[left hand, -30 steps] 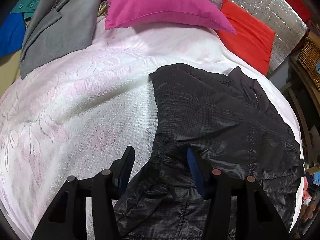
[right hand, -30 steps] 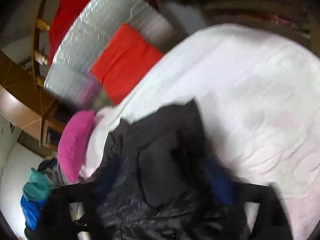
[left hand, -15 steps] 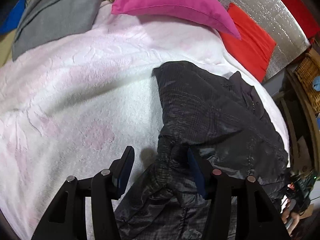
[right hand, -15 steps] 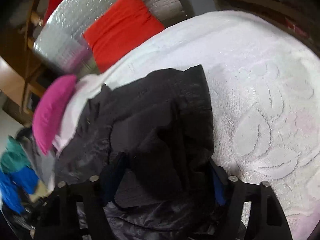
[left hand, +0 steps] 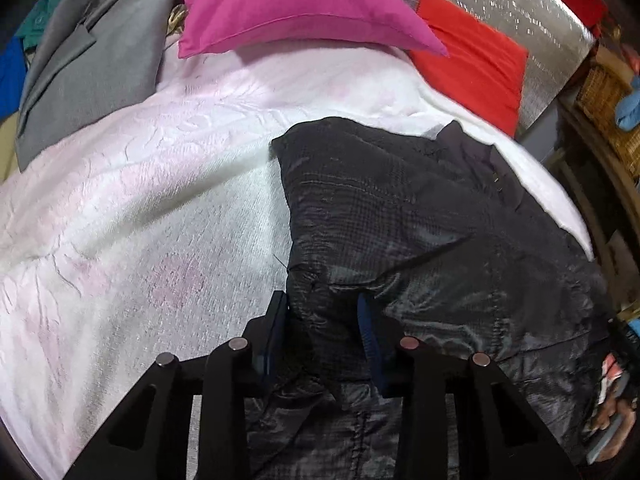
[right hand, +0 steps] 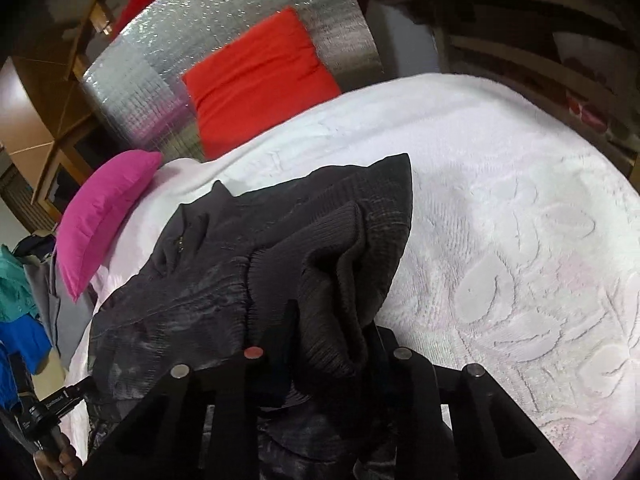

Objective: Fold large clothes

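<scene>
A: What do you have in front of you?

B: You have one black jacket (left hand: pixel 420 216) lying on the white bedspread (left hand: pixel 140 200), toward its right side in the left wrist view. There are two cushions at the head of the bed, one magenta cushion (left hand: pixel 288 4) and one red cushion (left hand: pixel 476 60), both against one silver quilted panel (left hand: pixel 532 12). One grey garment (left hand: pixel 92 64) lies at the far left corner, well apart from the jacket.

A: And your two grippers?

B: Your left gripper (left hand: pixel 322 320) has just been closing; its jaws stand narrow around a bunched fold at the jacket's near edge, and the fabric fills the gap between the two blue pads. Your right gripper (right hand: pixel 330 332) has just been closing as well, and its jaws pinch a thick ribbed fold of the same jacket (right hand: pixel 320 248), which bulges up above the fingers.

A: Is anyone else showing?

B: You can see one hand (right hand: pixel 60 456) at the lower left of the right wrist view, gripping the handle of the other tool. In the left wrist view, another hand (left hand: pixel 608 416) shows at the lower right edge, blurred.
</scene>
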`<action>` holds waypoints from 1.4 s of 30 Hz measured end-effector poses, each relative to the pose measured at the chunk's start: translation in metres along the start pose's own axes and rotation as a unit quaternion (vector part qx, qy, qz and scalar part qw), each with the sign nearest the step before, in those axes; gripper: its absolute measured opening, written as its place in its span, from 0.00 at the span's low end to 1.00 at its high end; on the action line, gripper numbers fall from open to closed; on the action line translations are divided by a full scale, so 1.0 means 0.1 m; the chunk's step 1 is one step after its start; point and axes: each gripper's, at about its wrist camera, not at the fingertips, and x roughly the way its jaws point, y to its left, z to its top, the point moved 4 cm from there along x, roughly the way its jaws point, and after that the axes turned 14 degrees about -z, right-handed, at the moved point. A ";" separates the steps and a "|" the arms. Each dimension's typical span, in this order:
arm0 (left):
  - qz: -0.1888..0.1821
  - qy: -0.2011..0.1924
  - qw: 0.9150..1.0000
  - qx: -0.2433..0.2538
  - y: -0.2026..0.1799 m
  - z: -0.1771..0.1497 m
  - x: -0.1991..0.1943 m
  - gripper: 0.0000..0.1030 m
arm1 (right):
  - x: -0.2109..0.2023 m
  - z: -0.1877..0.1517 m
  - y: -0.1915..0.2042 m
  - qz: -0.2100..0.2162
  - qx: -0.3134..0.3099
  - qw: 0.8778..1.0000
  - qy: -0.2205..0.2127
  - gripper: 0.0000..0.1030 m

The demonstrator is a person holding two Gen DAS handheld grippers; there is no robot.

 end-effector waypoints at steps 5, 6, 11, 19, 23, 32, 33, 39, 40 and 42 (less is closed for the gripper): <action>0.037 0.005 0.999 0.032 -0.06 0.00 0.05 0.43 | 0.20 -0.04 -0.08 -0.002 0.005 0.999 0.052 0.36; 0.044 0.005 0.998 0.039 -0.08 0.00 0.05 0.43 | 0.18 -0.03 -0.10 0.005 0.012 0.998 0.056 0.37; 0.058 0.002 0.997 0.054 -0.10 0.00 0.05 0.44 | 0.08 0.02 -0.17 0.022 0.027 0.998 0.055 0.60; 0.098 -0.023 0.991 0.092 -0.20 0.02 -0.01 0.45 | 0.07 0.05 -0.26 0.029 0.052 0.997 0.049 0.61; 0.107 -0.049 0.987 0.113 -0.26 0.04 -0.13 0.45 | 0.15 0.00 -0.21 0.029 0.049 0.997 0.061 0.61; 0.113 -0.071 0.982 0.137 -0.33 0.04 -0.27 0.45 | 0.23 -0.05 -0.13 0.016 0.036 0.998 0.053 0.62; 0.113 -0.072 0.982 0.137 -0.33 0.04 -0.28 0.45 | 0.24 -0.04 -0.11 0.015 0.034 0.998 0.052 0.62; 0.114 -0.074 0.982 0.134 -0.32 0.02 -0.30 0.45 | 0.25 -0.05 -0.13 0.013 0.035 0.998 0.053 0.62; 0.115 -0.073 0.982 0.134 -0.32 0.02 -0.30 0.45 | 0.25 -0.05 -0.13 0.013 0.035 0.998 0.054 0.62; 0.114 -0.072 0.982 0.134 -0.32 0.02 -0.30 0.45 | 0.26 -0.05 -0.13 0.013 0.036 0.998 0.055 0.62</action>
